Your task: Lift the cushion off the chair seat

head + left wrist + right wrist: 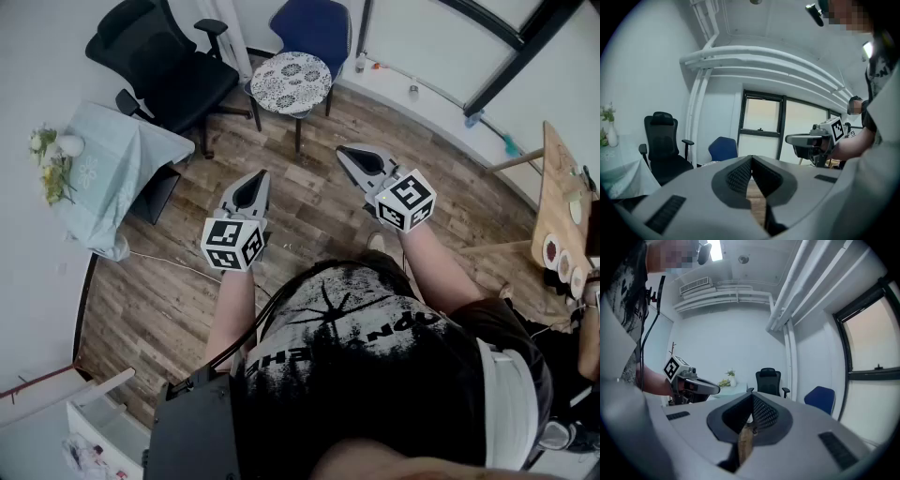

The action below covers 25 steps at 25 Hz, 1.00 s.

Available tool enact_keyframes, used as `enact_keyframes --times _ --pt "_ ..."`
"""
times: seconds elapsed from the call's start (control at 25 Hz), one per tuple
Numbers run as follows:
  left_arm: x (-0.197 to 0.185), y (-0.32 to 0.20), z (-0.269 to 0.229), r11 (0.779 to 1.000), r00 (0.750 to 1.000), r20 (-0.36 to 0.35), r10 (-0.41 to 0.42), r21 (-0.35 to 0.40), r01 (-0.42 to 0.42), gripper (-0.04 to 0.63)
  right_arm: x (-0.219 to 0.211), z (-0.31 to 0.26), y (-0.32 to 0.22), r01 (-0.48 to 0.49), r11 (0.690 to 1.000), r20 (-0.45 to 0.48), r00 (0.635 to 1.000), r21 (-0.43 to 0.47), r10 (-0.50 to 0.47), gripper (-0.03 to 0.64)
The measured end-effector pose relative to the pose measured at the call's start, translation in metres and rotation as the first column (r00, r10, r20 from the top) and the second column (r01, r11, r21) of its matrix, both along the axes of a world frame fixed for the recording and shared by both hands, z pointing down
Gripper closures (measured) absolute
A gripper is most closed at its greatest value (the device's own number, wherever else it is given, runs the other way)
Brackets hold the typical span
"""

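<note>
at the bottom of the head view a person in a black printed shirt (375,366) is standing over a wooden floor (309,220) and holding both tools out ahead. the left gripper (260,176) is hanging left of centre. the right gripper (343,151) is hanging right of centre and a little higher in the frame. the two are well apart, each with its marker cube on the end nearest the body. in the left gripper view the jaws are sitting tip to tip, ribbed pads meeting, with nothing between them. in the right gripper view the jaws are pressing together in the same way, with only floor showing through the slit below the tips. both grippers are hovering in the air, touching nothing. beyond their tips, at the top centre of the head view, the cushion (291,82), round with a pale patterned cover, is lying flat on the seat of a blue chair (317,23), well apart from either gripper. to its left a black office chair (161,58) is standing near the wall. further left, by the frame's left edge, a small table (117,155) under a pale cloth is carrying a bunch of flowers (52,161).
</note>
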State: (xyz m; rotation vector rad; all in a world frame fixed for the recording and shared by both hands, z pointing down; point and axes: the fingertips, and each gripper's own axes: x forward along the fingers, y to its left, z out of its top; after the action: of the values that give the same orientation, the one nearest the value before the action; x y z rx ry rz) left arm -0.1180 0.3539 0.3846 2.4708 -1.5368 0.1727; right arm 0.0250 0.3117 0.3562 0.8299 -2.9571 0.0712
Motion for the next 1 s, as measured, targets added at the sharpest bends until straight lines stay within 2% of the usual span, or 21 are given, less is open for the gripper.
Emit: enact_keyframes --times 0.32,0.56,0.84,1.0 --pt "0.000 0.005 0.003 1.000 1.000 0.019 -0.010 0.005 0.010 0.583 0.006 0.003 0.005 -0.005 1.000 0.008 1.000 -0.006 0.005 0.600" --pt "0.002 0.009 0.002 1.000 1.000 0.016 -0.004 0.016 0.004 0.583 0.008 -0.005 0.009 -0.018 1.000 0.048 0.999 -0.005 0.018 0.598" --pt "0.002 0.016 0.011 1.000 1.000 0.002 -0.008 0.006 0.008 0.583 0.014 0.001 0.021 -0.019 1.000 0.021 1.000 -0.017 0.020 0.598" --pt "0.009 0.012 0.019 1.000 1.000 0.026 0.009 -0.003 -0.009 0.583 0.016 0.011 0.023 -0.012 0.999 0.006 1.000 -0.041 0.012 0.598"
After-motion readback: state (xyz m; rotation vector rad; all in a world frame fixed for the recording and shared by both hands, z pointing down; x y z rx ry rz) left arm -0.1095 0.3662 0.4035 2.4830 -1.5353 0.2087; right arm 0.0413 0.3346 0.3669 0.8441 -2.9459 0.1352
